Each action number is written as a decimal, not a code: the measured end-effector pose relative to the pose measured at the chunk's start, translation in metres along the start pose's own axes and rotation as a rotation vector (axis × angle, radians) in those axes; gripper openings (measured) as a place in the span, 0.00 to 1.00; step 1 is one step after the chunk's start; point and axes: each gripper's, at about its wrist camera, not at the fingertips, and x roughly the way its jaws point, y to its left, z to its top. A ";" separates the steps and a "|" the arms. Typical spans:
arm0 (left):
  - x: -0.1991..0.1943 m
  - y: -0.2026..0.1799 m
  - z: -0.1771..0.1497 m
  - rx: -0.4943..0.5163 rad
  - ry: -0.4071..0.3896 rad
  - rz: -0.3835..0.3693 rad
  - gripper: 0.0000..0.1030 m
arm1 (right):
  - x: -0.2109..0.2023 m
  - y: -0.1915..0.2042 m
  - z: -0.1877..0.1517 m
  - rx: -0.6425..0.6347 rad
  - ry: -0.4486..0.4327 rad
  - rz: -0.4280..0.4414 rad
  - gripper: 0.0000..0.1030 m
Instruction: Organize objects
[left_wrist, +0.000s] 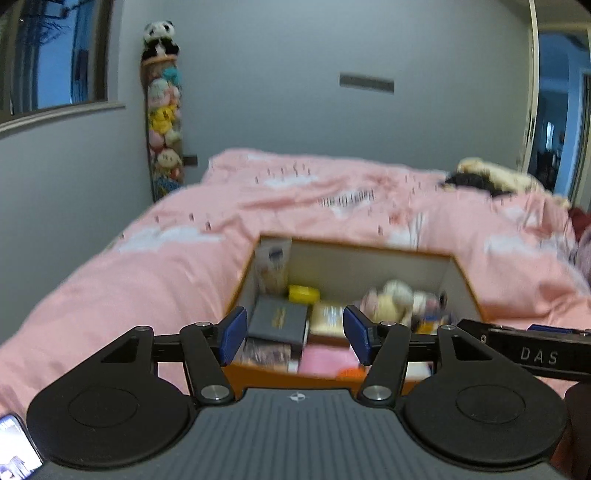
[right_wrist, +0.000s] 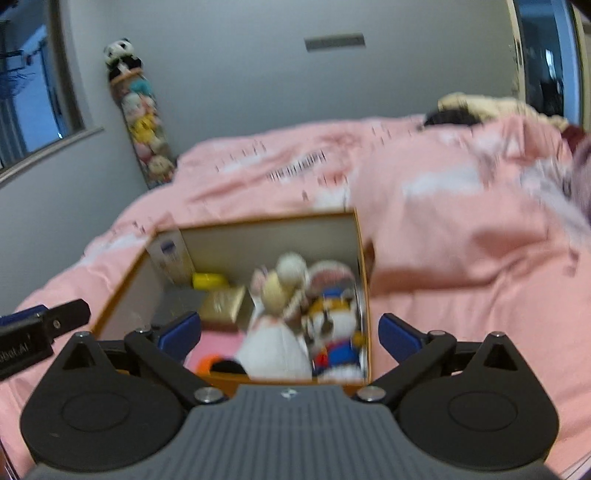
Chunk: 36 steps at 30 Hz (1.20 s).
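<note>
Bedroom, grey walls; pink duvet (left_wrist: 155, 266) covering bed. Orange box (left_wrist: 466, 277), open-topped, sits on the duvet. Contents: dark book (left_wrist: 279, 323) and gold box (right_wrist: 223, 303) at the box's middle; yellow item (left_wrist: 303, 294) and tall carton (left_wrist: 273, 264) at its far left corner; plush toys (right_wrist: 291, 295) along its right side. Left gripper (left_wrist: 295, 334): blue fingers spread, empty, above the box's near edge. Right gripper (right_wrist: 290, 334): fingers spread wide, empty, over the box's near right. Panda-topped plush column (left_wrist: 162, 122) stands against the wall, beyond the box.
</note>
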 end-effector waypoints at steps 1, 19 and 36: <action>0.004 0.000 -0.005 0.001 0.022 0.005 0.66 | 0.004 0.000 -0.004 -0.004 0.010 -0.009 0.99; 0.033 -0.002 -0.030 0.025 0.145 0.031 0.66 | 0.028 0.001 -0.023 -0.088 0.044 -0.069 0.99; 0.032 -0.004 -0.033 0.031 0.171 0.031 0.68 | 0.026 0.003 -0.026 -0.098 0.052 -0.077 0.99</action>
